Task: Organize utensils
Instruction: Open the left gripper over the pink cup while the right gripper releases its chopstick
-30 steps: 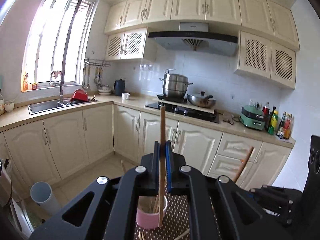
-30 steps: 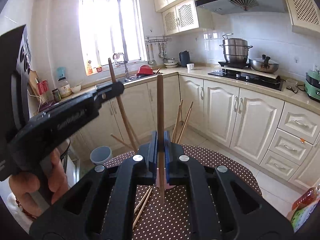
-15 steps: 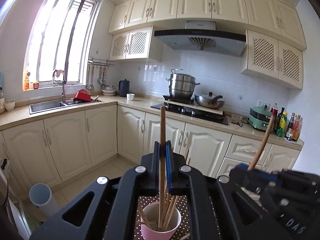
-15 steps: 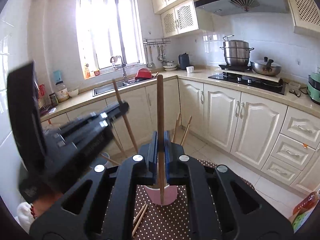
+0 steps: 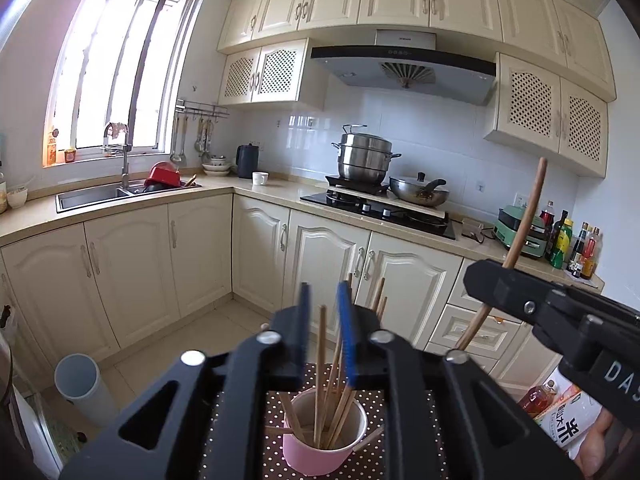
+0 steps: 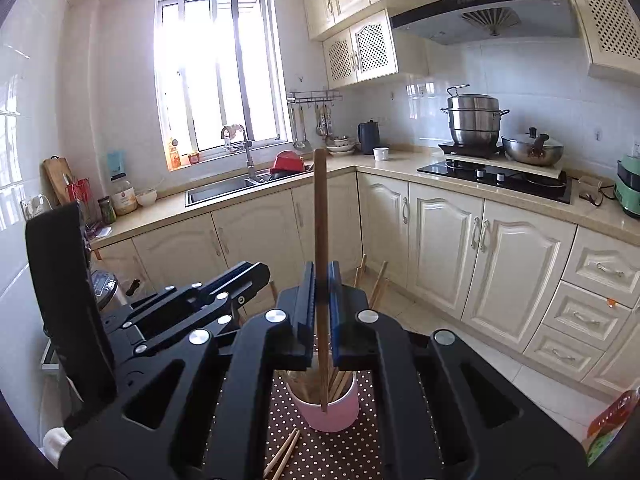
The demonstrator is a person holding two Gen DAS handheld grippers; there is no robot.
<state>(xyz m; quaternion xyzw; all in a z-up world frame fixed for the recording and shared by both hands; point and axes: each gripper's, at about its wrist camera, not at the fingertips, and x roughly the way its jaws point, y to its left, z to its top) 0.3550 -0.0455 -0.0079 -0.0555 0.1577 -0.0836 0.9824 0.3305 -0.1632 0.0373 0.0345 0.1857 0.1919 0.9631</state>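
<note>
A pink cup [image 5: 324, 450] with several wooden chopsticks stands on the brown dotted table [image 5: 276, 404]. My left gripper [image 5: 324, 304] hovers just above it. Its jaws are opening, and a chopstick [image 5: 320, 360] stands loose between the blue pads, its lower end in the cup. My right gripper [image 6: 321, 280] is shut on an upright chopstick [image 6: 320, 220] whose tip hangs in front of the pink cup [image 6: 336, 412]. The left wrist view shows the right gripper [image 5: 504, 284] at the right with its chopstick [image 5: 524, 220]. The left gripper [image 6: 248, 276] appears at the left of the right wrist view.
Two loose chopsticks [image 6: 282, 454] lie on the dotted table [image 6: 360, 448] in front of the cup. A drink bottle and carton [image 5: 560, 412] sit at the right edge beside a person's hand. A pale bin [image 5: 78, 384] stands on the floor. Kitchen cabinets lie beyond.
The left jaws have parted and let go of their chopstick, which has dropped down into the cup. The right gripper has carried its chopstick closer to the cup.
</note>
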